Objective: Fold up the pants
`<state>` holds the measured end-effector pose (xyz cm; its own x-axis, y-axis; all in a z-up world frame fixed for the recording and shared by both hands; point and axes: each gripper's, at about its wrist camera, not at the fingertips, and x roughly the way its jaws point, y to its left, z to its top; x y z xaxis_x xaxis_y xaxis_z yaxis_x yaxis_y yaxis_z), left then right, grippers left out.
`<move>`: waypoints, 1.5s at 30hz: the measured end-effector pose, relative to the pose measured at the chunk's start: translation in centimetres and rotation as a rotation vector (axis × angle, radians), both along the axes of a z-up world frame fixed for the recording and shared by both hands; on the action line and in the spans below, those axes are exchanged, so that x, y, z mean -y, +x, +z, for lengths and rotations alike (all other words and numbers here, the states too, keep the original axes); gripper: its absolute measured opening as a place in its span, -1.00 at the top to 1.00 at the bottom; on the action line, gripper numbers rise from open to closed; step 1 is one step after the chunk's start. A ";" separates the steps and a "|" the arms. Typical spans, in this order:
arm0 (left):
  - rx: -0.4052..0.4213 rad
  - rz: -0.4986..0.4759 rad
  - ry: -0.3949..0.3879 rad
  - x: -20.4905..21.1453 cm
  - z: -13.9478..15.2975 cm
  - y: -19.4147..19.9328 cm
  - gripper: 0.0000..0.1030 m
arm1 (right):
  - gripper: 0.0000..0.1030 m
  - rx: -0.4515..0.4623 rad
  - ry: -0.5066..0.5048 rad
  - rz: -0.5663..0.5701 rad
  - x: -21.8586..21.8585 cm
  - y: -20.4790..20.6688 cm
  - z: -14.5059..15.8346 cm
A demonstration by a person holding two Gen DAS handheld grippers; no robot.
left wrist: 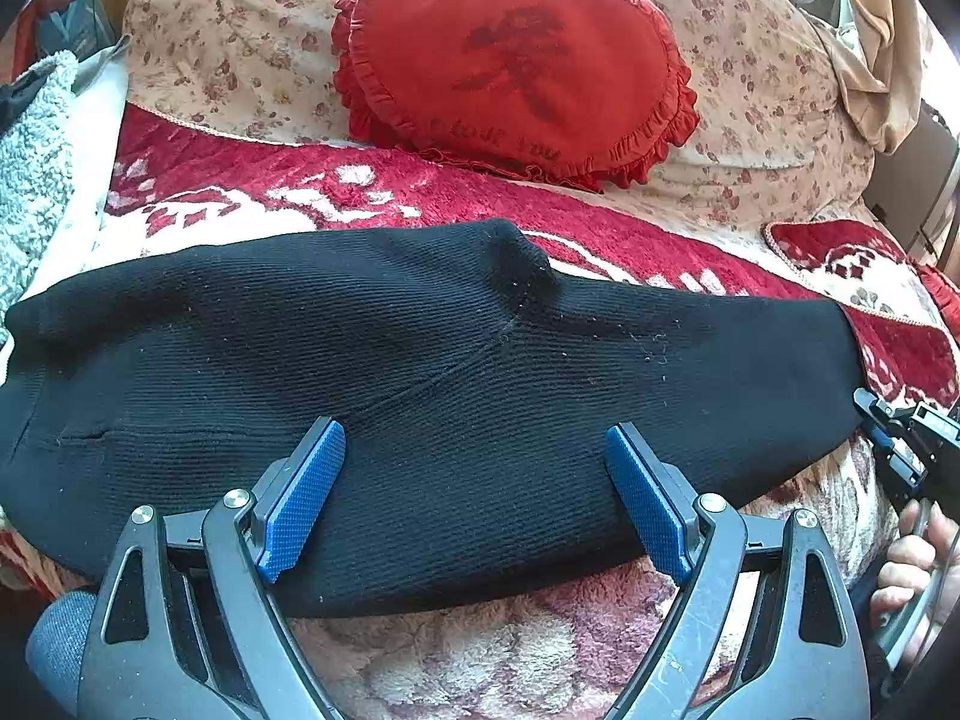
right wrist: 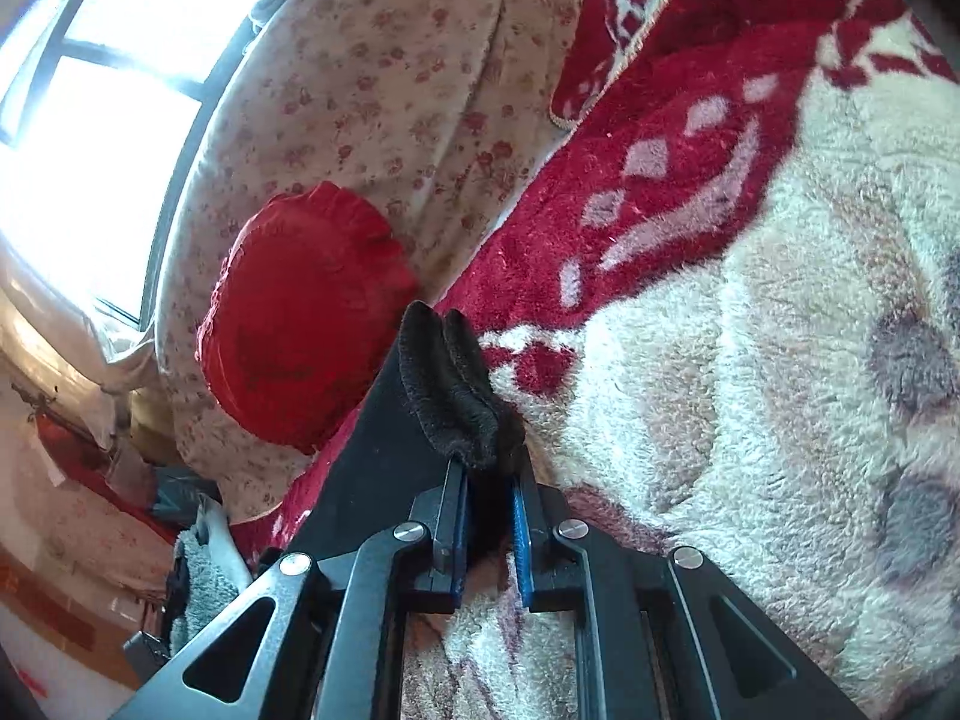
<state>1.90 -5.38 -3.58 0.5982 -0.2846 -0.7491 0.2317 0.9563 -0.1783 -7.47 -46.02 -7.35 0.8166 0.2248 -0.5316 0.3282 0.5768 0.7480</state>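
While the black pants (left wrist: 420, 396) lie stretched lengthwise across the red-and-cream blanket (left wrist: 480, 654) near its front edge, the left gripper (left wrist: 474, 498) hovers over their near hem, jaws spread wide and gripping nothing. The right gripper (right wrist: 487, 480) is clamped on the fleecy cuff at the pants' right end. A red heart pillow (left wrist: 516, 60) sits behind.

Both tools share one build: black, scuffed plastic arms with triangular cut-outs and round silver screws at the joints. The left gripper (left wrist: 474, 501) carries blue, cross-hatched fingers (left wrist: 303, 504). The right gripper (right wrist: 489, 516) has thin blue fingers (right wrist: 523, 540) on black carriers. At three o'clock, a hand (left wrist: 912, 570).
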 end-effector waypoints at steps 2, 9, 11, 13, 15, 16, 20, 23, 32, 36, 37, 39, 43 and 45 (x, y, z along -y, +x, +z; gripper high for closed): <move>0.000 0.001 0.000 0.0 0.0 0.0 -0.72 | 0.81 -0.017 0.003 -0.002 0.0 0.0 0.1; -0.002 -0.001 -0.004 0.0 0.0 0.0 -0.72 | 0.80 -0.138 -0.050 -0.058 -0.9 0.6 1.5; -0.005 0.000 -0.010 -0.1 0.1 0.0 -0.72 | 0.80 -0.154 -0.078 -0.063 -1.2 0.7 1.7; -0.006 0.002 -0.013 -0.1 0.1 0.0 -0.72 | 0.80 -0.157 -0.102 -0.063 -1.5 0.7 2.0; -0.009 0.002 -0.020 -0.1 0.2 0.1 -0.72 | 0.80 -0.147 -0.132 -0.059 -1.7 0.6 2.4; -0.010 0.003 -0.029 -0.3 0.3 0.1 -0.72 | 0.81 -0.131 -0.166 -0.056 -2.0 0.5 3.0; 0.045 0.089 -0.097 -2.8 2.7 0.0 -0.71 | 0.83 -0.056 -0.251 -0.010 -3.7 0.5 5.1; 0.134 0.181 -0.142 -6.1 5.9 -0.5 -0.71 | 0.83 0.033 -0.265 0.075 -6.1 0.7 7.4; 0.174 0.409 -0.218 -13.6 6.2 -0.7 -0.71 | 0.84 0.244 -0.360 0.515 -20.3 4.5 11.0; 0.160 0.397 -0.208 -13.2 6.0 -0.3 -0.71 | 0.84 0.249 -0.462 0.716 -27.6 5.6 9.8; 0.164 0.389 -0.200 -12.9 6.0 -0.4 -0.71 | 0.84 0.237 -0.484 0.745 -28.8 5.8 9.2; 0.169 0.373 -0.189 -12.5 6.0 -0.4 -0.71 | 0.84 0.180 -0.539 0.786 -30.5 6.2 7.8; 0.158 0.371 -0.198 -12.6 5.9 -0.4 -0.71 | 0.84 0.167 -0.578 0.814 -31.7 5.8 6.9; 0.153 0.370 -0.200 -12.6 5.8 -0.3 -0.71 | 0.84 0.131 -0.600 0.808 -31.5 6.4 6.0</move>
<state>1.57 7.26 2.21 0.7865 -0.1606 -0.5964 -0.0819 0.9299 -0.3585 -1.09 -14.52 -1.31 0.5984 0.4612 -0.6551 -0.3902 0.8820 0.2644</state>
